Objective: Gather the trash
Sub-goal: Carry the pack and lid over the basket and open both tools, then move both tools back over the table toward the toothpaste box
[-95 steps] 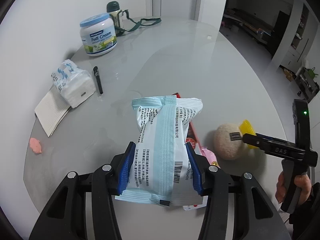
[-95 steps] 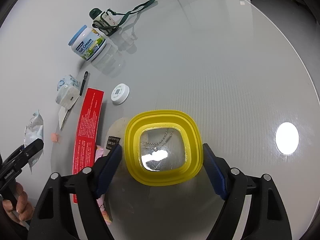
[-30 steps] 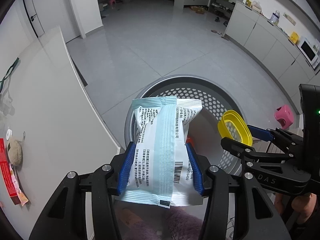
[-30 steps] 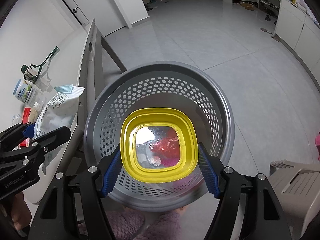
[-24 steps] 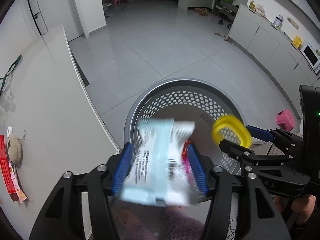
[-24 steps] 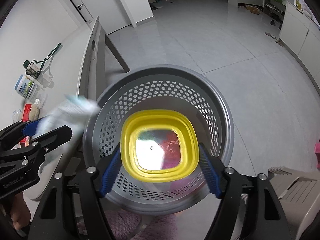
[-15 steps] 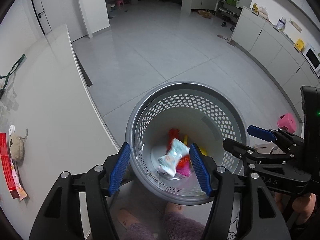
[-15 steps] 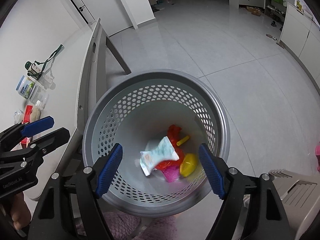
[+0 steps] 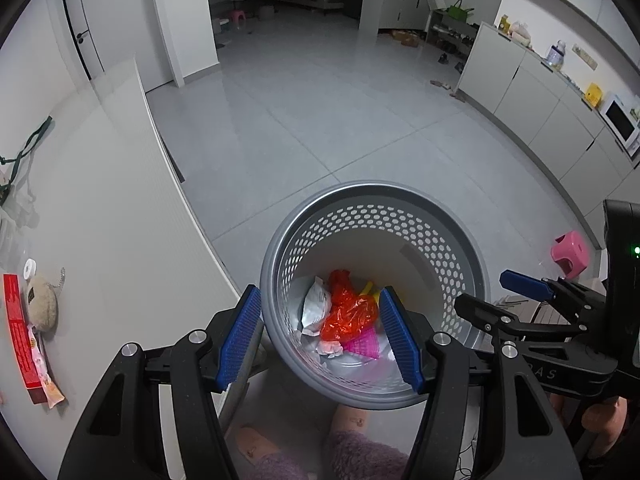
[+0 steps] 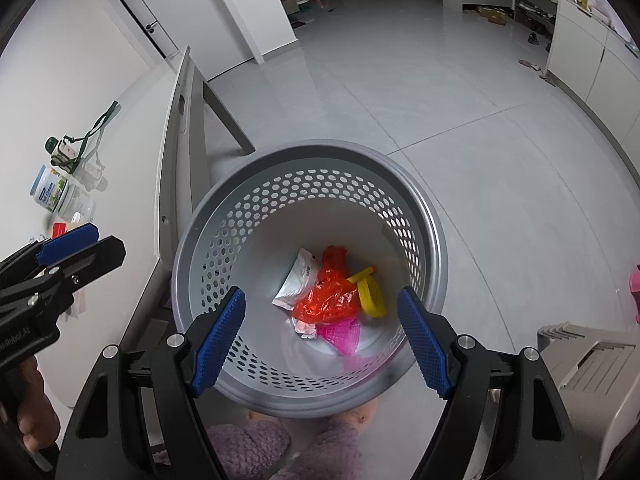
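Note:
A grey perforated trash basket (image 9: 476, 264) (image 10: 432, 240) stands on the floor beside the table. Inside lie the pale blue-white snack packet (image 9: 314, 306) (image 10: 298, 278), an orange plastic bag (image 9: 350, 312) (image 10: 326, 298), the yellow lid (image 10: 370, 290) and a pink piece (image 10: 340, 332). My left gripper (image 9: 320, 336) is open and empty above the basket's near rim; it also shows in the right wrist view (image 10: 76, 248). My right gripper (image 10: 322, 336) is open and empty over the basket; it also shows in the left wrist view (image 9: 516, 292).
The white table (image 9: 100, 240) is to the left, with a red box (image 9: 18, 332), a beige plush (image 9: 42, 308) and a milk powder tub (image 10: 50, 192). A pink stool (image 9: 570, 250) and a grey step (image 10: 588, 364) stand to the right. Slippered feet (image 10: 280, 452) are below.
Both grippers opened over the basket: the snack packet and the yellow lid dropped in and now rest among the trash. Both grippers have since lifted slightly.

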`<state>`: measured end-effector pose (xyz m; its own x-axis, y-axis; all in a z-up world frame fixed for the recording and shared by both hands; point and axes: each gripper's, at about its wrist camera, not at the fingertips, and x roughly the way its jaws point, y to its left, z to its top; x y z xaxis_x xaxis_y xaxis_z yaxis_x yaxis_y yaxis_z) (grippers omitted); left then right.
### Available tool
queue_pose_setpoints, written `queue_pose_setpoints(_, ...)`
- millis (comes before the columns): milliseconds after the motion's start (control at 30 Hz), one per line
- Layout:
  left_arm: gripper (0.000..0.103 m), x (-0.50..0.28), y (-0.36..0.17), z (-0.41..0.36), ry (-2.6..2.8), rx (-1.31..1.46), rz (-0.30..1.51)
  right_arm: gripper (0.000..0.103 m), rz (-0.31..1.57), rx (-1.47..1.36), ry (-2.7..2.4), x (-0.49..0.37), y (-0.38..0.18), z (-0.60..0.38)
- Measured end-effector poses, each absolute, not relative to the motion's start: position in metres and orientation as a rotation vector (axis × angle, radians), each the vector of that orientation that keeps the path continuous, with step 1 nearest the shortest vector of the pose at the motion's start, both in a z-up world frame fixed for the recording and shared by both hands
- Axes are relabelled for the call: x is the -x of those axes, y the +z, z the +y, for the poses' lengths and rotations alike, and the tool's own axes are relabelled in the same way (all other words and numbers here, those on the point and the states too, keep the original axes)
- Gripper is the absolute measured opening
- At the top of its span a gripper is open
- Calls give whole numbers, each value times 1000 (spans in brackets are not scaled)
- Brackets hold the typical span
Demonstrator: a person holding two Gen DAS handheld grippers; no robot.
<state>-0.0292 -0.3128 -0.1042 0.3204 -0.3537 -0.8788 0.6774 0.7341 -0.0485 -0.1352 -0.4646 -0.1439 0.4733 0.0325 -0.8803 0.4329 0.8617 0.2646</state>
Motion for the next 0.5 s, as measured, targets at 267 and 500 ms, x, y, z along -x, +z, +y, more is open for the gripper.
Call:
queue_pose_setpoints(267,61,24,-79,-299,-719,-358,999,75,1010,-512,-287,143,-117,-455)
queue_pose_setpoints(500,62,18,-53,-278,-720,-348,940,75,968,-512,-299,142,-95,-437)
